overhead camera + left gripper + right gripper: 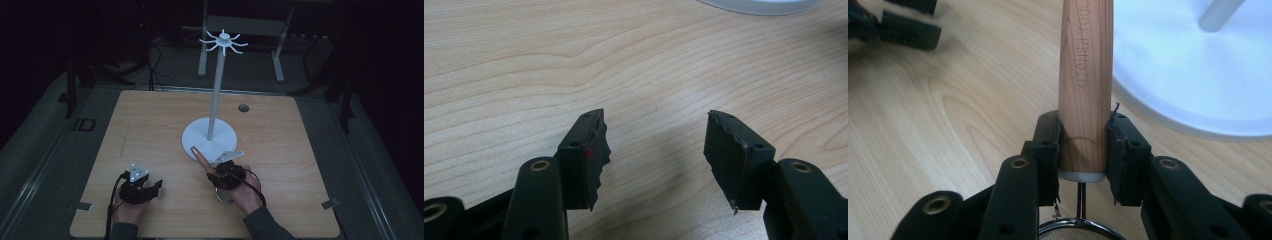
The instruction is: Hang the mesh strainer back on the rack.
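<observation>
We are seeing the room beyond the wooden table point(150, 120) fading into darkness, and the mesh strainer point(1075, 231) is being cut off by the bottom edge of the right gripper view. The right gripper point(1083, 150) is clamping its smooth, rounded wooden handle point(1085, 75), stamped with lettering, which is pointing toward the white stand's point(215, 95) round base point(1188, 75). The left gripper point(656, 150) is hovering over bare woodgrain, its ragged-edged black jaws spread apart.
</observation>
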